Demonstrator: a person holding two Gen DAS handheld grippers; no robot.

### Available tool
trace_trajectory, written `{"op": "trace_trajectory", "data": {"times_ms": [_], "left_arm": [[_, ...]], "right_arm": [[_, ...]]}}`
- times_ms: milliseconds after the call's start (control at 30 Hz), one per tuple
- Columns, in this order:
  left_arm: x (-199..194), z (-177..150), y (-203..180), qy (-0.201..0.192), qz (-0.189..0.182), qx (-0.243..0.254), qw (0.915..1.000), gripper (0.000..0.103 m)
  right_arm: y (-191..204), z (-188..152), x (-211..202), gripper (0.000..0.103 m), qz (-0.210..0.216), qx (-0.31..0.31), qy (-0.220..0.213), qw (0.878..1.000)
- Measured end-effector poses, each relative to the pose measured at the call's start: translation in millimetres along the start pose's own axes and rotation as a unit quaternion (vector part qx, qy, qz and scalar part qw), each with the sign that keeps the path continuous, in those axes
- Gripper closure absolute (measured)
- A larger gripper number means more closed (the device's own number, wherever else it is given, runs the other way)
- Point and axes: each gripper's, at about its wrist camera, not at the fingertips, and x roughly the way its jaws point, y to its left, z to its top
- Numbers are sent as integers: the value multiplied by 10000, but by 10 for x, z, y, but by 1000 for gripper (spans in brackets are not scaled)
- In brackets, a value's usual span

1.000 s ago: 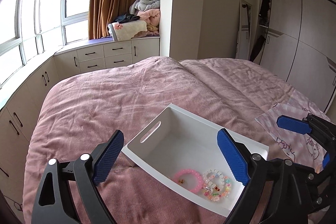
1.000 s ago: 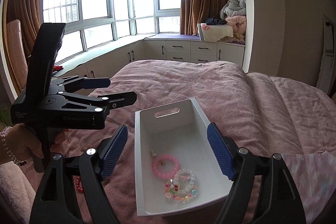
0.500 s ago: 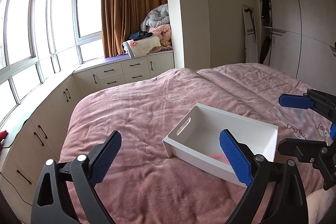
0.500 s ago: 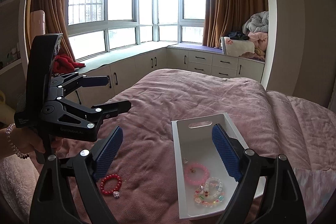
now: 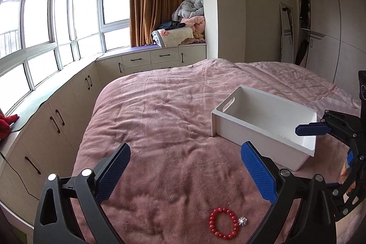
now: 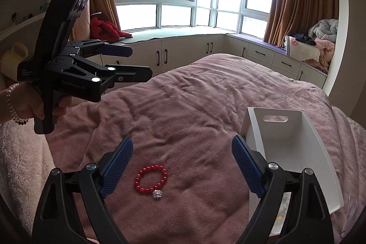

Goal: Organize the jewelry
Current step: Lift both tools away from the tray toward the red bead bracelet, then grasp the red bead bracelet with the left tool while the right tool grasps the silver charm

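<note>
A red bead bracelet (image 5: 223, 226) (image 6: 151, 178) with a small silver charm (image 6: 157, 193) lies on the pink bedspread. A white box (image 5: 265, 122) (image 6: 290, 152) stands to its right; its contents are mostly hidden, with a few pale beads (image 6: 282, 209) showing behind a finger. My left gripper (image 5: 185, 172) is open and empty above the bedspread, with the bracelet near its right finger. It also shows in the right wrist view (image 6: 139, 62), held high to the left. My right gripper (image 6: 181, 164) is open and empty above the bracelet, and shows at the left wrist view's right edge (image 5: 329, 141).
The pink bedspread (image 5: 173, 120) covers a wide bed. White cabinets (image 5: 52, 120) and a window seat run along the left and far sides. A folded patterned cloth (image 5: 331, 106) lies beyond the box. Wardrobes (image 5: 327, 33) stand at the far right.
Both grippers have swung left, away from over the white box. The red bracelet has come into view below both. The box now lies to the right in both views.
</note>
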Motion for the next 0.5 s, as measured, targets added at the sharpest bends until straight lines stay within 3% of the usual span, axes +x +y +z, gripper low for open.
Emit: {"op": "trace_trajectory", "data": {"times_ms": [200,433,500], "left_arm": [[216,-440,10,378,-177,-54,9991,5],[647,-965,-125,950,-429,168,9944,6],[757,-1072,-172,1117,-589,241,9917,19]], "right_arm": [[310,-283,307,22,374,-683,316,9965],[452,-568,653,42,685,-1061,862,9882],[448,-656,749,44,736,-1081,1014,9862]]}}
